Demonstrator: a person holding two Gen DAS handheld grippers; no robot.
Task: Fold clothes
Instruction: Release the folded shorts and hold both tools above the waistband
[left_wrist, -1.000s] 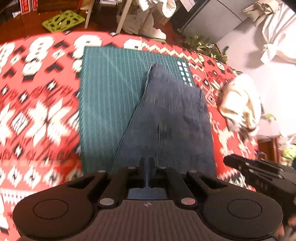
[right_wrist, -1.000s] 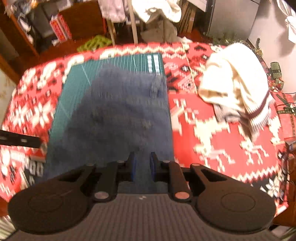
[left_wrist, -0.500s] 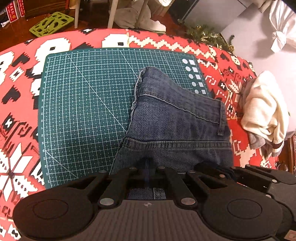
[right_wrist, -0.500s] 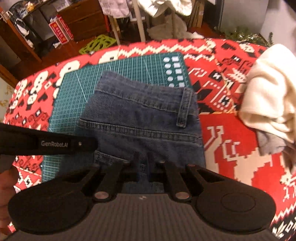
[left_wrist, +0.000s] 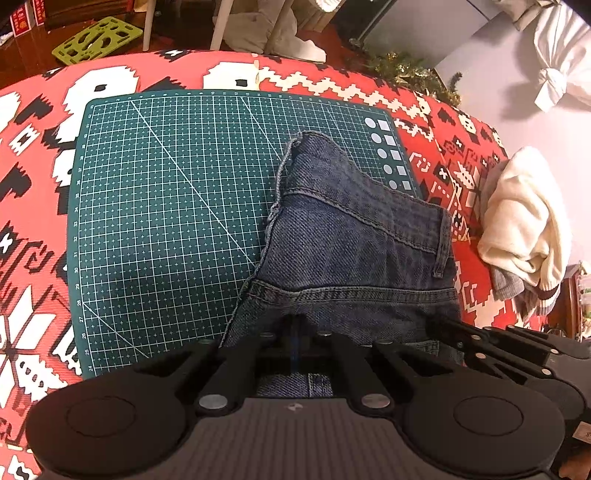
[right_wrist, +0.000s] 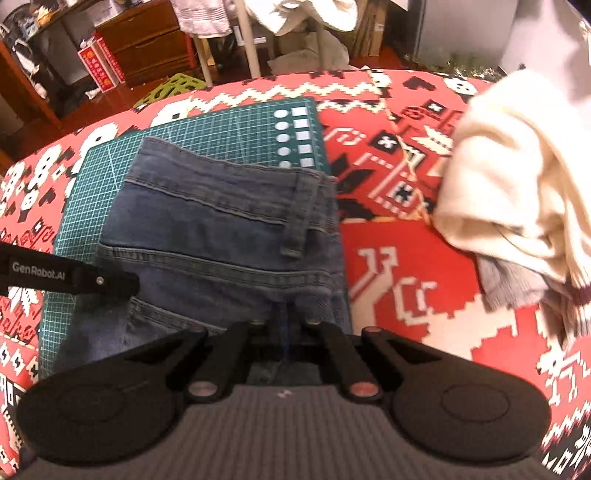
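While one pair of blue denim jeans (left_wrist: 354, 251) lies folded on the right half of a cutting mat (left_wrist: 166, 221), both grippers sit low at its near edge. Its cloth is a coarse twill with pale double stitching along the seams, one belt loop stands at about three o'clock on the fold, and a frayed raw edge runs up its left side toward twelve o'clock.

Seen from its own wrist camera, the left gripper (left_wrist: 294, 328) has its two black fingers drawn together, with only a thin blue line of denim showing between them, so it is pinched on the jeans. The right gripper (right_wrist: 284, 325) has just been closing, and its jaws are likewise together on a sliver of the jeans' near edge. In the left view the right gripper enters at four o'clock, just beside the left one; in the right view the left gripper's finger reaches in at nine o'clock.

One mat is visible, dark green, flat and rectangular with rounded corners, printed with a white grid, diagonal lines and a column of circles and squares at its far right corner. Under it spreads one red tablecloth (left_wrist: 44, 229) with white and black knitted-style figures. At three o'clock on the cloth, well apart from the jeans, one cream garment (right_wrist: 513, 192) lies crumpled, soft and thick, with grey ribbed cloth beneath.
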